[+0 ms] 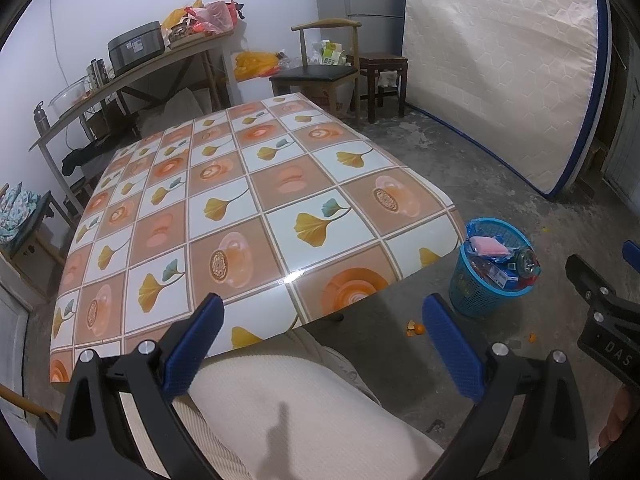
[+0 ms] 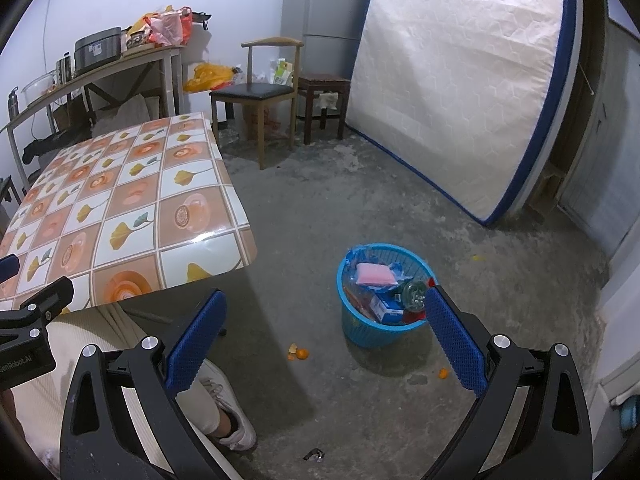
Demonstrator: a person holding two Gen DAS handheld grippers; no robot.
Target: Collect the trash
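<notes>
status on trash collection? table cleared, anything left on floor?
Done: the table top shows no loose trash, and the blue basket on the floor holds a pink sponge, boxes and a bottle. In hand: nothing; left gripper and right gripper are both open and empty. Left: orange peel bits near the basket, another piece to its right.

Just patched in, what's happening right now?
A seated person holds a claw in each hand; the left claw and right claw are both open and hold nothing. The blue basket on the floor beside the table already holds a pink sponge, boxes and wrappers. No trash shows on the tabletop. Bits of orange peel lie on the concrete near the basket.
</notes>
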